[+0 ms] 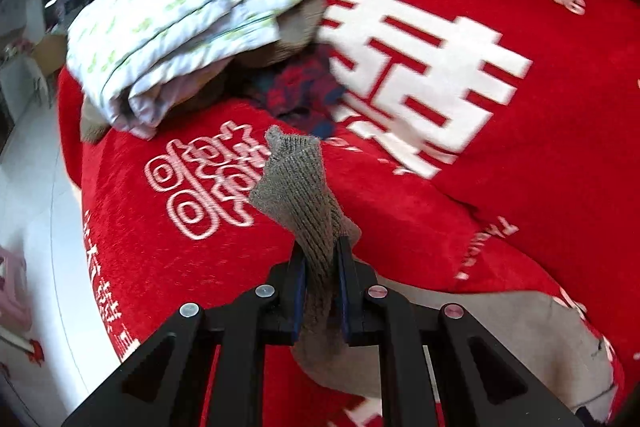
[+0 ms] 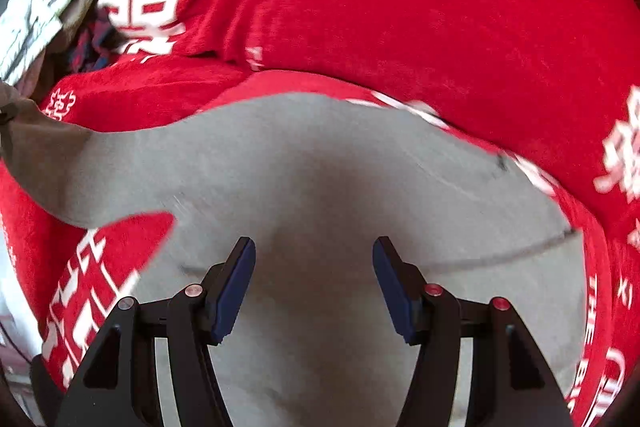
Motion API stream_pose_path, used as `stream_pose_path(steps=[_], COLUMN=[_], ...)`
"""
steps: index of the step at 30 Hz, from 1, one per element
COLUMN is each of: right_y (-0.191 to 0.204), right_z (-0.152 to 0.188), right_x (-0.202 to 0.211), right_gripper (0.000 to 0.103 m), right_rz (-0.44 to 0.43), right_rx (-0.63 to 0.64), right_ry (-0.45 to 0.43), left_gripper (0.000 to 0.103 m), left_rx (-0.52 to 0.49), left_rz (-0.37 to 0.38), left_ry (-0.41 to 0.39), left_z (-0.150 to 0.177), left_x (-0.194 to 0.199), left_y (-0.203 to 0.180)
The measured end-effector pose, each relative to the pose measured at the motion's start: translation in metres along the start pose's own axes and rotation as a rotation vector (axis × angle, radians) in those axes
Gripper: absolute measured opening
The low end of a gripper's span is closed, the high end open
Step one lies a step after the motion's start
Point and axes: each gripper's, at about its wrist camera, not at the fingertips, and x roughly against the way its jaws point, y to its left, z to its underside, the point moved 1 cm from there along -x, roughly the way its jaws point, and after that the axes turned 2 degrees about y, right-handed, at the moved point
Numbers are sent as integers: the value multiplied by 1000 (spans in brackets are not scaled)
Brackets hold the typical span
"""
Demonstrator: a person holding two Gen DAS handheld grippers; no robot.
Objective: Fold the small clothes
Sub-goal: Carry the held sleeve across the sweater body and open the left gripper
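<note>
Item: grey knit garment (image 2: pixel 320 167), lying spread on a red wedding-print blanket (image 1: pixel 500 167), one ribbed cuff (image 1: pixel 296 187) lifted off the surface. The left gripper (image 1: pixel 322 247) is clamping that cuff, the ribbed knit bunching up between the blue pads (image 1: pixel 301 291). The right gripper (image 2: pixel 314 247) is hovering over the garment's flat middle with its jaws standing wide and nothing between them. Risks, as judged: the cuff is being held by a narrow bunched strip, so a pull could be slipping it out of the pads or stretching the rib; the free body is dragging across the blanket, which is itself rucked into folds and may be creasing the fold line; motion blur is making edges hard to place. Surroundings: a heap of other clothes near the far edge, a pale green-printed garment (image 1: pixel 200 15) on top, a dark plaid piece (image 1: pixel 304 91) beneath. The heap is standing clear of the work area; nothing appears to be blocking the fold.
</note>
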Motion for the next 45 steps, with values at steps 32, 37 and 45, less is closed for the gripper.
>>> stream_pose_path(steps=[32, 37, 45], right_y=[-140, -155, -184], right_z=[90, 96, 108], right_x=[51, 54, 60], right_gripper=[64, 64, 64], right_rz=[53, 52, 62], right_rx=[-230, -258, -310], right_ry=[-17, -24, -30], left_gripper=[15, 15, 15], left_rx=[-295, -365, -455], left_rz=[113, 145, 202], left_ry=[38, 13, 19], left_z=[85, 103, 137], left_x=[76, 101, 126], left_y=[-194, -236, -291])
